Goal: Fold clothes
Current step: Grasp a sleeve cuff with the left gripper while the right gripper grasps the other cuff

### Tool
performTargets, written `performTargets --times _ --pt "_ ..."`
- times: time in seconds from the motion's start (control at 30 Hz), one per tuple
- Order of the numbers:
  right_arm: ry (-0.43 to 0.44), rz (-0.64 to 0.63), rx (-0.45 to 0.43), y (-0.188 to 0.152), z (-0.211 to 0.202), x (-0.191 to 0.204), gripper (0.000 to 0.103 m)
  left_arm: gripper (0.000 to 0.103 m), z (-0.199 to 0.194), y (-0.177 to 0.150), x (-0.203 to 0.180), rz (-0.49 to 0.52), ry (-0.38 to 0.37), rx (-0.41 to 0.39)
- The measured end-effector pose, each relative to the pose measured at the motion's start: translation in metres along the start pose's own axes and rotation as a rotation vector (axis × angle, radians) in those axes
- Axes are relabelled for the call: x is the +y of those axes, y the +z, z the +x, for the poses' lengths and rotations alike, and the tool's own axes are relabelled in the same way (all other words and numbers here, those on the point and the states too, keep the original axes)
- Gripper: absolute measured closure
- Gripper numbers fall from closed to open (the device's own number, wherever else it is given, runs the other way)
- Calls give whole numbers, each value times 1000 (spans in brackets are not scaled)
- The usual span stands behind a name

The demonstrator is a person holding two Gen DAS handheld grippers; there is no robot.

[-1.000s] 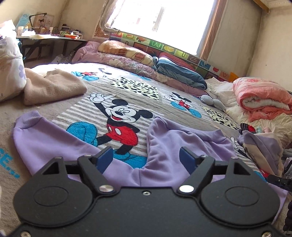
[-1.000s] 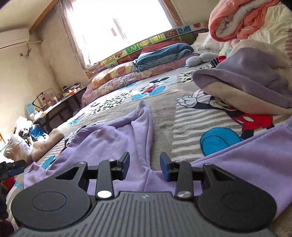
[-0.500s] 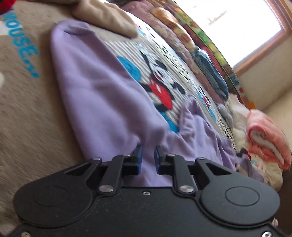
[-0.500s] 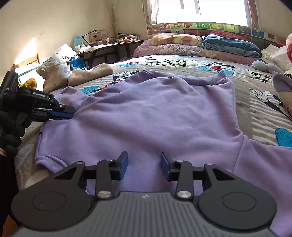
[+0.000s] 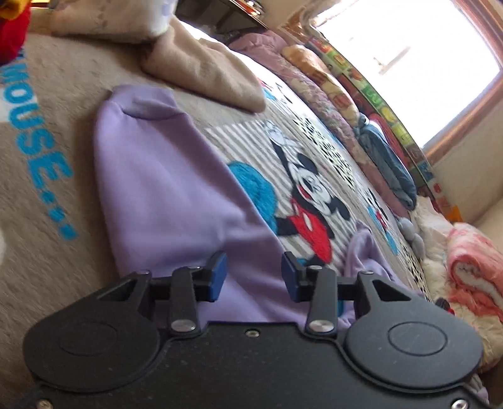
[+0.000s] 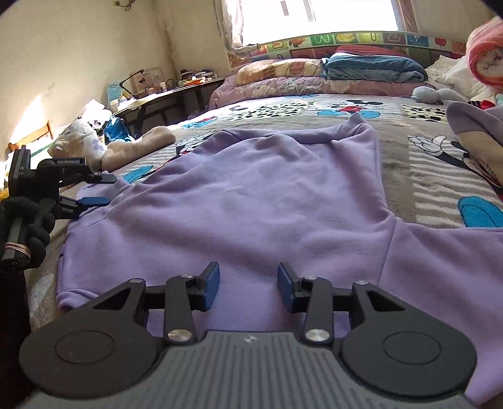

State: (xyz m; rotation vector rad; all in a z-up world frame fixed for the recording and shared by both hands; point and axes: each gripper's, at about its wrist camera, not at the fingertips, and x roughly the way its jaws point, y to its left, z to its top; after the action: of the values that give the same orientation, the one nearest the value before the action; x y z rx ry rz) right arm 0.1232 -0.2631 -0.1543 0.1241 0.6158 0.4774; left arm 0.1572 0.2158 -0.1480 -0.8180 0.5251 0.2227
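- One word reads on the bed blanket (image 5: 50, 103): "MOUSE..." in blue letters (image 5: 37, 151). The cartoon mouse (image 5: 309, 201) is printed beside it.
- Half a second ago the left tool (image 5: 254, 277) was pinched narrow on the lilac sweatshirt (image 6: 251, 201); now its jaws stand wide, nothing between them, over the sleeve (image 5: 163, 176).
- The right tool (image 6: 248, 286) is equally wide, as before, poised above the garment's near edge.
- The sweatshirt lies flat on the bed, long axis running away from the right tool, hem (image 6: 298, 135) toward the window (image 6: 314, 15), sleeves out to either side.
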Motion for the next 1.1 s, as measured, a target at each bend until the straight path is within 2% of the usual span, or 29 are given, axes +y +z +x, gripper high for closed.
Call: performTargets --times 0.03,0.07,0.1,0.2,0.27,0.3,0.37,0.4,0.43,0.47,0.5,0.57,0.63,0.7,0.77,0.8,0.83,0.87,0.9,1.0,1.07,1.1 --pt "-28 25 -6 2 -2 -8 61 44 -10 13 8 -22 30 -65" --pt "-47 52 -16 4 -5 -17 61 44 -18 26 17 -43 48 -117" --pt "-59 82 -31 6 -8 -27 62 44 -22 36 24 -68 31 -134" --pt "-94 169 -74 12 -17 -56 61 44 -19 54 33 -160 -94 -122" --pt "-87 197 -104 15 -21 -64 60 40 -3 56 31 -211 -222 -53" --pt "-65 213 -117 16 -22 -67 59 34 10 55 29 -227 -277 15" --pt "-32 236 -113 14 -18 -70 54 31 35 52 30 -250 -328 134" --pt "-39 228 -98 13 -14 -70 54 31 39 53 34 -245 -303 132" --pt "-46 221 -83 11 -11 -70 54 39 43 54 37 -240 -279 130" --pt "-49 220 -75 11 -8 -70 54 41 45 58 41 -226 -247 108" --pt "-48 225 -74 10 -7 -71 54 41 43 68 47 -205 -205 52" --pt "-48 238 -71 9 -4 -73 54 41 41 87 65 -230 -148 -38" --pt "-50 246 -69 8 -2 -74 54 39 34 99 82 -325 -157 -98" --pt "-54 241 -70 7 -2 -74 54 36 19 103 80 -325 -165 -161" --pt "-57 239 -71 6 -2 -74 53 32 17 102 70 -314 -282 -134" --pt "-56 243 -71 6 -2 -75 54 25 19 102 65 -299 -315 -119" --pt "-53 251 -72 7 -2 -76 54 21 23 101 60 -268 -256 -111" --pt "-50 264 -74 7 -3 -78 54 21 30 99 59 -239 -129 -96" --pt "-46 276 -75 7 -3 -80 54 27 33 97 57 -217 -47 -88" --pt "-55 337 -81 12 -5 -87 54 27 27 93 46 -191 -83 -115" --pt "-93 356 -89 23 -6 -88 54 26 24 91 15 -92 -174 -128" --pt "-98 350 -103 30 -6 -86 53 26 30 87 -5 -40 -203 -108"
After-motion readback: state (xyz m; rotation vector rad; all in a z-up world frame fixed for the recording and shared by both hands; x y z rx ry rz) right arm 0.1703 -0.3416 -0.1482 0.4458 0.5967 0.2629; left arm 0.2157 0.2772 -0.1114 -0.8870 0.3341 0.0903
